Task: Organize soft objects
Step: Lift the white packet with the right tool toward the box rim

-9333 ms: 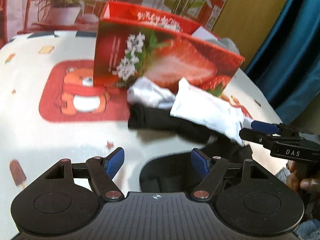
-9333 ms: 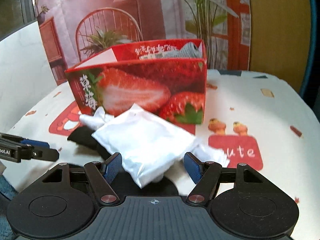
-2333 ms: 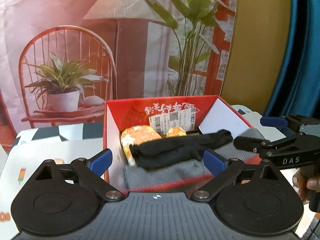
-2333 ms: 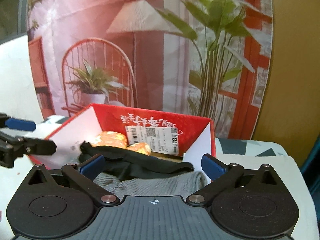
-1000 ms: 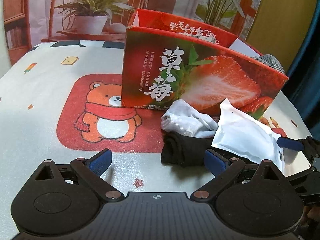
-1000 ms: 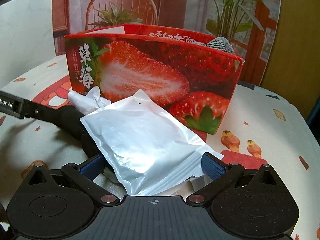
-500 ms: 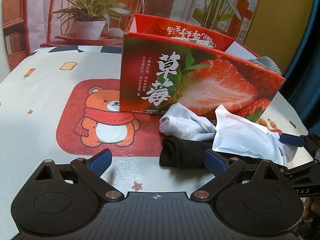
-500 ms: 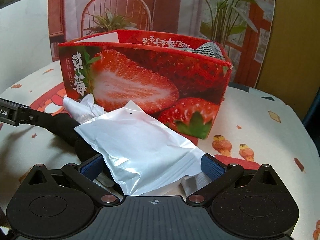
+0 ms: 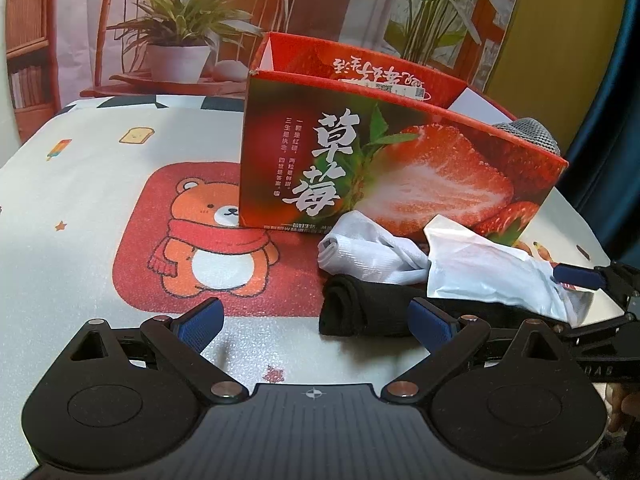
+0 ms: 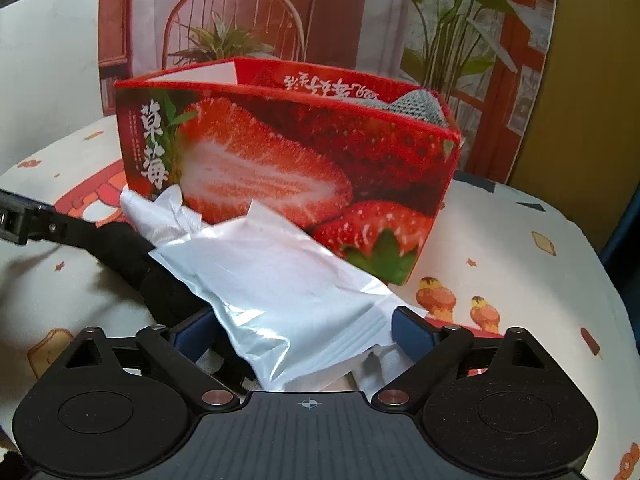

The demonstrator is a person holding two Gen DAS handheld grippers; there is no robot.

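Here, strawberry box (image 9: 400,168) backs white pouch (image 10: 280,280).

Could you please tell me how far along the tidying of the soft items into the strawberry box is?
Partly done: a grey knit item already pokes above the rim of the strawberry box. In hand: nothing yet, though the open right tool straddles the white plastic pouch. The left tool is open and empty. Left on the table: the pouch, white cloth and black rolled cloth.
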